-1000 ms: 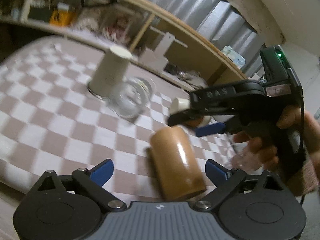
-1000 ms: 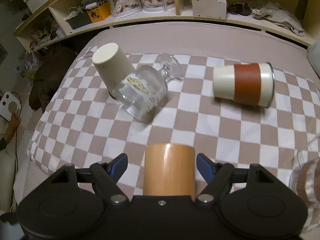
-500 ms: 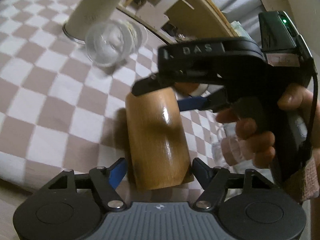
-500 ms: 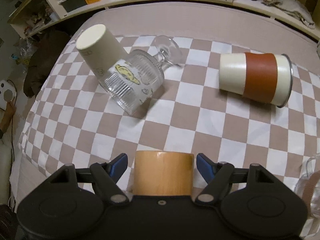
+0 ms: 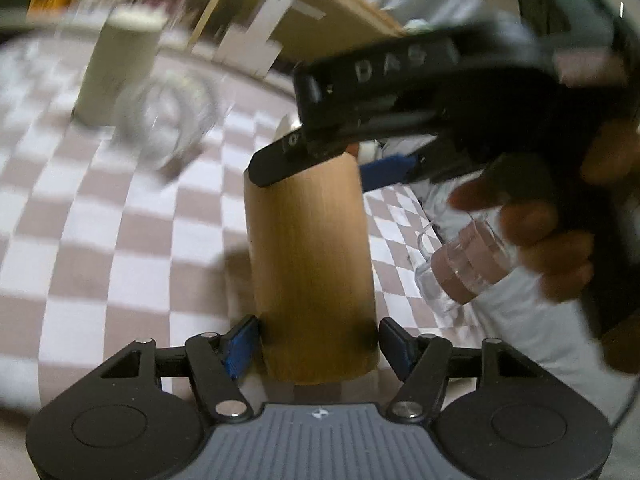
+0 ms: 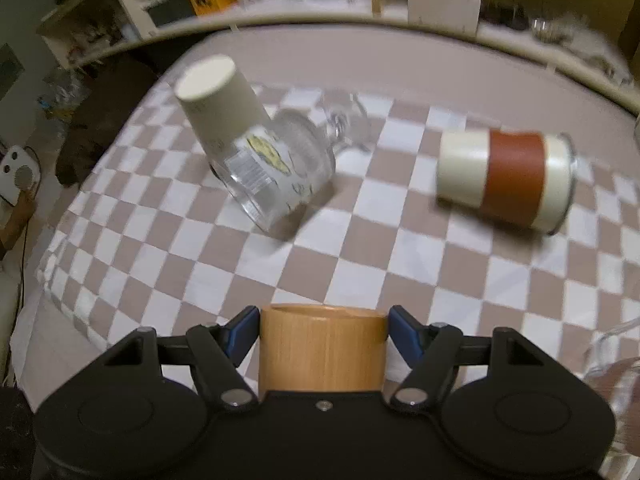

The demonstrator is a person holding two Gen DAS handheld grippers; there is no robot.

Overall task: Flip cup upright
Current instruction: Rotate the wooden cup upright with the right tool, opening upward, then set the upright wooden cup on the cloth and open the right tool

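Here's the wooden cup (image 5: 310, 268), dead centre and low in the left wrist view, its far end pointing up the frame over the checkered cloth (image 5: 132, 236); whether it lies on the cloth or is lifted clear, I cannot tell. The left hand-held gripper (image 5: 318, 340) brackets its near end, blue fingers (image 5: 240, 344) close at either flank, narrow but whether truly pressing I can't say. The right hand-held gripper (image 6: 322, 330) comes in from the upper right of that view, and in its own camera the cup (image 6: 322, 346) sits at bottom centre with the rim showing, blue pads tight against both sides, so it looks clamped on the cup. My read: a stiff, light wooden cylinder, smooth and slightly glossy, so it may twist in the pads; taking it across the straight wall near the middle seems safest. Room to move is mixed. In the right view, a tipped glass goblet (image 6: 286, 172) touches a cream paper cup (image 6: 218, 104) in the upper left, and a cream-and-rust tumbler (image 6: 506, 178) lies on its side at upper right, all well apart from the cup. A clear glass (image 5: 464, 268) sits just beside it at right in the left view, fragile, so that's the side to watch. The cloth's edge runs near at lower left.
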